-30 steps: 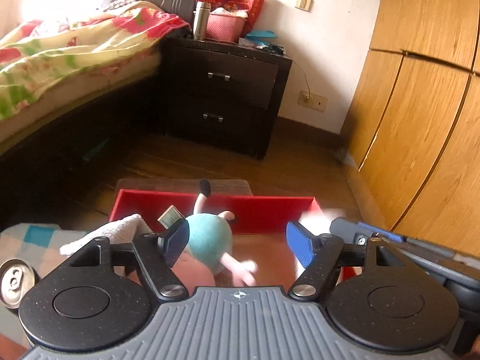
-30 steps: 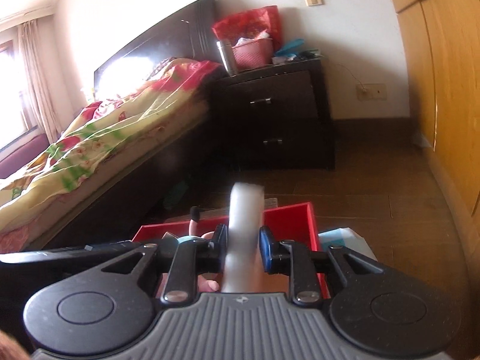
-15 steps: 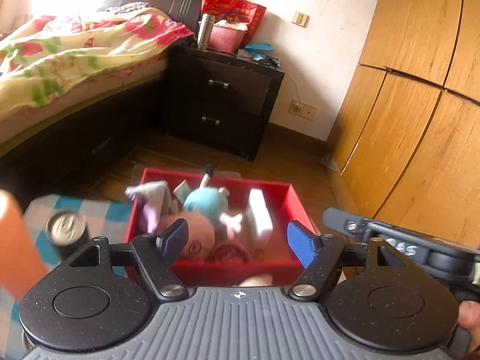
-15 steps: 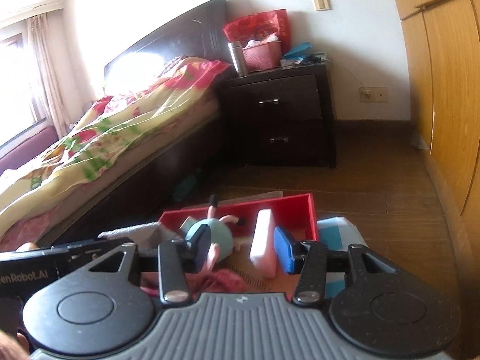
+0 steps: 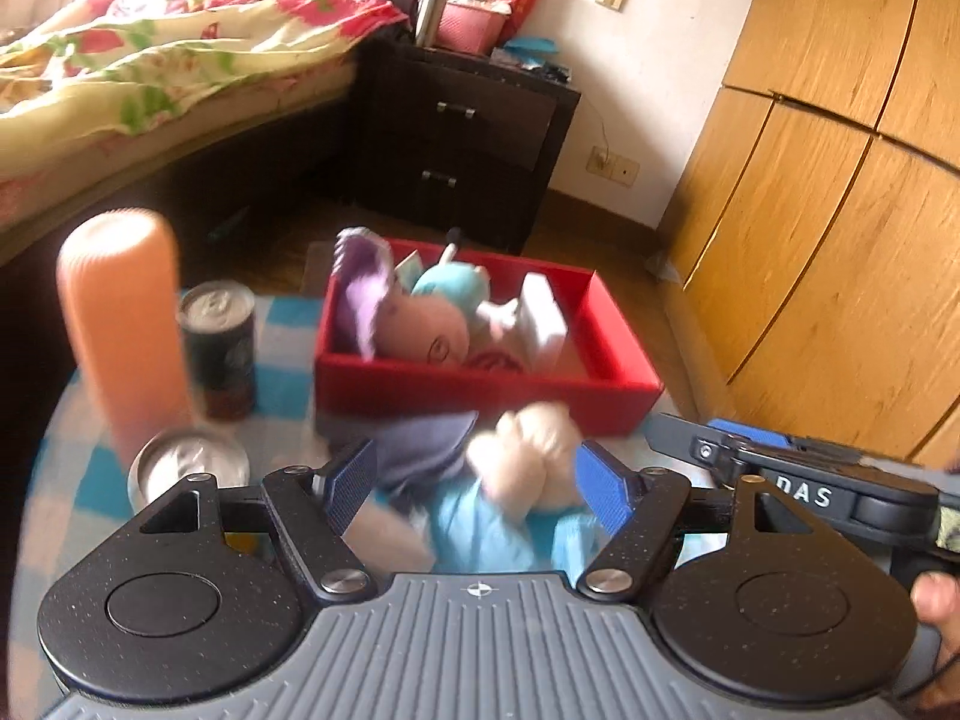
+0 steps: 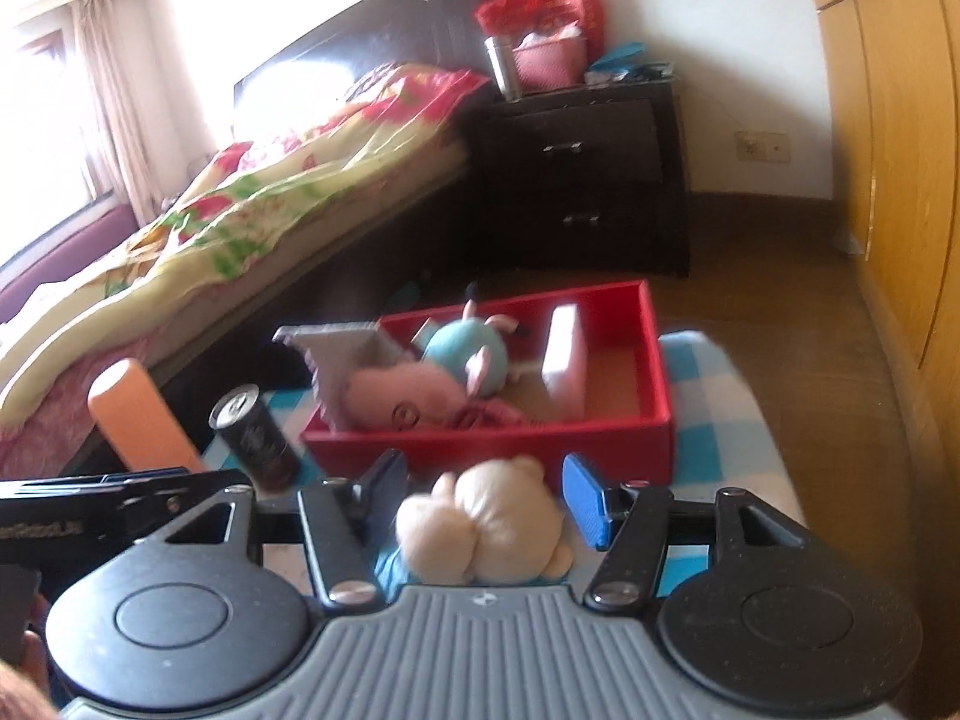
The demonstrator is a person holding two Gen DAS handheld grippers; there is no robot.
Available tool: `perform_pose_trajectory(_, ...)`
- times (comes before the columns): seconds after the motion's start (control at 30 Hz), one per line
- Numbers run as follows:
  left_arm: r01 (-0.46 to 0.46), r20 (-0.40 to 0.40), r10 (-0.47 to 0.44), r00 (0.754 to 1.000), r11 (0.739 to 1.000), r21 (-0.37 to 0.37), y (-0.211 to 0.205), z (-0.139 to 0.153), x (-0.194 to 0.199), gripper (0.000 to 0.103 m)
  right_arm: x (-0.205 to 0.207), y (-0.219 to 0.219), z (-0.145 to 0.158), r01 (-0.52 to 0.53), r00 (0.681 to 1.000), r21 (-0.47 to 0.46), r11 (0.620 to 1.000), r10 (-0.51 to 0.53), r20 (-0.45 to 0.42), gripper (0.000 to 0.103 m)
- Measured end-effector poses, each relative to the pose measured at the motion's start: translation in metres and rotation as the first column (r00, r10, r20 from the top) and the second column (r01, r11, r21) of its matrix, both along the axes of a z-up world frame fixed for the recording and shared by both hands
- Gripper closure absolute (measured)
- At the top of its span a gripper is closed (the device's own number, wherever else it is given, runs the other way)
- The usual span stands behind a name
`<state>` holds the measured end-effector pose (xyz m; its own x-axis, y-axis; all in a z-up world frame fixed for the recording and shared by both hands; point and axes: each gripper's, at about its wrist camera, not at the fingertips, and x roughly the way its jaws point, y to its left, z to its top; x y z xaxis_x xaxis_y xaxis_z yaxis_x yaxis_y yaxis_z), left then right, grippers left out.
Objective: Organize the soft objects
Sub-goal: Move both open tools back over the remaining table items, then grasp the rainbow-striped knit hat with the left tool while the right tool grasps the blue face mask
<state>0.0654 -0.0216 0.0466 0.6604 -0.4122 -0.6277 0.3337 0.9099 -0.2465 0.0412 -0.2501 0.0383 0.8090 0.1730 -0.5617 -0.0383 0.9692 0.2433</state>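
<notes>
"DAS" is read on the right gripper [image 5: 798, 480]; both it and the left gripper [image 5: 474, 480] are spread wide — nothing is grasped — above a cream plush [image 6: 480, 516].

My left tongs' body hides the blurred cream plush toy [image 5: 528, 450] below its head; the silver can [image 5: 189, 471] is half covered.

Can [image 5: 219, 354] left of box [image 5: 480, 387]

Cream plush toy [image 6: 480, 519] btwn open right gripper [image 6: 483, 495] fingers, red box [image 6: 657, 360] behind.
</notes>
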Motion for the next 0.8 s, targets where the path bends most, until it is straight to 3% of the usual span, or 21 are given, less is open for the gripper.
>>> perform_pose_trajectory(0.27, 0.024, -0.068, -0.021, 0.997, 0.999, 0.047, 0.018, -0.034, -0.025, 0.031, -0.016, 0.014, -0.022, -0.031, 0.997, -0.033, 0.999, 0.029, -0.065, 0.063)
perform_pose_trajectory(0.43, -0.035, -0.093, 0.048, 0.995, 0.991, 0.130, 0.018, -0.061, -0.018, 0.031, -0.018, 0.015, -0.027, -0.034, 0.996, -0.030, 0.999, 0.031, -0.084, 0.061)
perform_pose_trajectory(0.57, -0.022, -0.076, 0.038, 0.996, 0.981, 0.191, 0.007, -0.079, -0.015, 0.033, -0.018, 0.019, -0.031, -0.057, 0.994, -0.043, 0.997, 0.052, -0.096, 0.061)
perform_pose_trajectory(0.67, -0.030, -0.120, 0.057, 0.991, 0.976, 0.217, 0.002, -0.095, -0.008, 0.041, -0.017, 0.019, -0.034, -0.067, 0.992, -0.051, 0.996, 0.061, -0.106, 0.060)
perform_pose_trajectory(0.8, -0.041, -0.173, 0.082, 0.982, 0.972, 0.230, 0.000, -0.108, 0.001, 0.068, -0.016, 0.016, -0.042, -0.072, 0.989, -0.059, 0.996, 0.064, -0.130, 0.060)
